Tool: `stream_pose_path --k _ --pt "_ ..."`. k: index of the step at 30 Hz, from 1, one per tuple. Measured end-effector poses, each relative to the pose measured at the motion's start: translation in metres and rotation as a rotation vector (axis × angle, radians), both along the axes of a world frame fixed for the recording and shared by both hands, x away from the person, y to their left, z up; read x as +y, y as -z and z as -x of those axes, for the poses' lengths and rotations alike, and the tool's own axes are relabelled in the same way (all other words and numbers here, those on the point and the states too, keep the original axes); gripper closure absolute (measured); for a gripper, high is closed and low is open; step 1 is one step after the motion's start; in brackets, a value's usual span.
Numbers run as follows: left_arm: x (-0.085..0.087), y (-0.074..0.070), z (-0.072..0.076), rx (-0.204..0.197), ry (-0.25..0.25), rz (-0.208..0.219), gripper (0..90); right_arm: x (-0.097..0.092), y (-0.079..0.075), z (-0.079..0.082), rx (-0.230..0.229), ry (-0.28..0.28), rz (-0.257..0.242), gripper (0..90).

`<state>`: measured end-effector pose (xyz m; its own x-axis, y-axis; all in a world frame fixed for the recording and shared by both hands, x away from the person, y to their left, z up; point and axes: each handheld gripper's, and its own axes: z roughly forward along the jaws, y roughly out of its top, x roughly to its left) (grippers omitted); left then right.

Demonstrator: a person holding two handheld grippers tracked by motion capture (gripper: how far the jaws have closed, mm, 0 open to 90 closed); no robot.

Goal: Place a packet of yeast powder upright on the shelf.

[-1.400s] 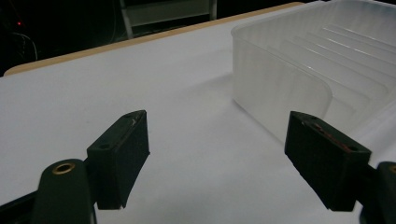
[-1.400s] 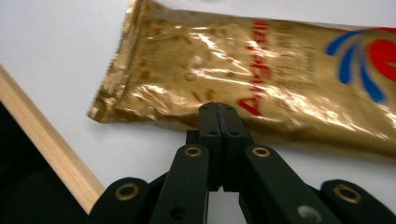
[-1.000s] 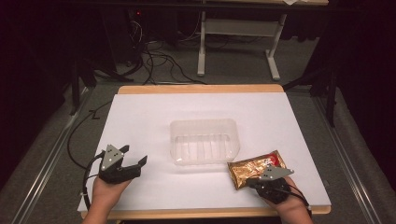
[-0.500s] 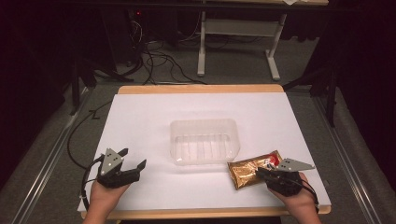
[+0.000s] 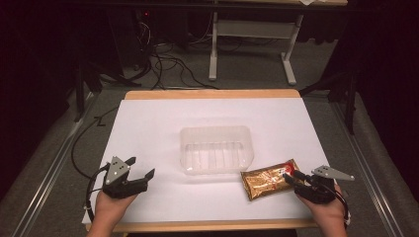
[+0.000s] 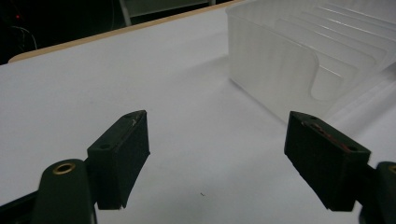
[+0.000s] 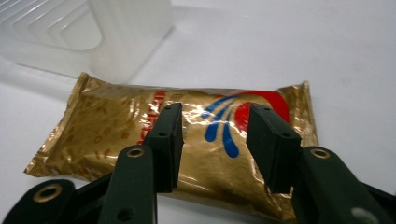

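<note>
**Right gripper backs off to the packet's red end, jaws spreading**

Since a second ago, the right gripper [image 5: 295, 179] has slid from over the gold packet [image 5: 269, 178] toward the lower right of the high view, and its jaws have just been opening. The left gripper [image 5: 140, 168] has kept its spot at the lower left, and neither the packet nor the clear plastic tray [image 5: 216, 149] has shifted.

In the right gripper view the two black jaws stand apart over the packet [image 7: 187, 140], one on each side of the blue swirl, and the pads do not press on the foil. Whether the tips graze the wrapper from above cannot be told. The left gripper's [image 6: 217, 163] jaws are wide apart with bare white table [image 6: 93, 84] between them.

What the coming move turns on: the packet lies just ahead of the right gripper's tips, to their left in the high view, with its red end nearest them. The left gripper is well apart from it, across the lower part of the table [image 5: 163, 118], so I judge the right hand the one placed to act.

The packet lies flat on the table at the lower right of centre, just beside the tray's lower right corner. Its long axis runs from lower left to upper right in the high view, tilted a little, red end pointing to the right gripper and plain gold end pointing to the lower middle of the frame.
</note>
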<state>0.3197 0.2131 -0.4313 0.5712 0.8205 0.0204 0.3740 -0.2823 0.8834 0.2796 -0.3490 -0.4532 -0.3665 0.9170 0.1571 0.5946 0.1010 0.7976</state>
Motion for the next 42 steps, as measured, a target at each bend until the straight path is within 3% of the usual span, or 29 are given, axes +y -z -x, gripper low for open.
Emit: stream_pose_path --k 7,11,17,19,25,31,42 --pt "-0.003 -0.001 -0.003 -0.004 0.005 -0.001 22.7 -0.010 0.002 0.000 0.004 0.042 -0.005 51.8" --pt "-0.002 0.001 -0.004 0.005 -0.001 0.003 22.7 -0.019 0.004 0.000 0.018 0.086 -0.046 50.6" --pt "-0.003 0.001 -0.002 0.005 0.010 -0.008 22.7 -0.036 0.011 -0.002 0.055 0.136 -0.143 47.8" --pt "-0.004 0.002 -0.003 0.014 0.011 -0.010 22.7 -0.045 0.017 -0.004 0.099 0.154 -0.219 47.5" --pt "-0.007 0.001 -0.003 0.006 0.025 -0.022 22.7 -0.052 0.025 -0.007 0.143 0.154 -0.276 50.0" --pt "-0.006 0.003 -0.005 0.024 0.025 -0.009 22.7 -0.060 0.031 -0.005 0.175 0.179 -0.371 53.6" --pt "-0.006 0.003 -0.006 0.021 0.032 -0.004 22.7 -0.060 0.035 -0.005 0.206 0.156 -0.437 59.0"
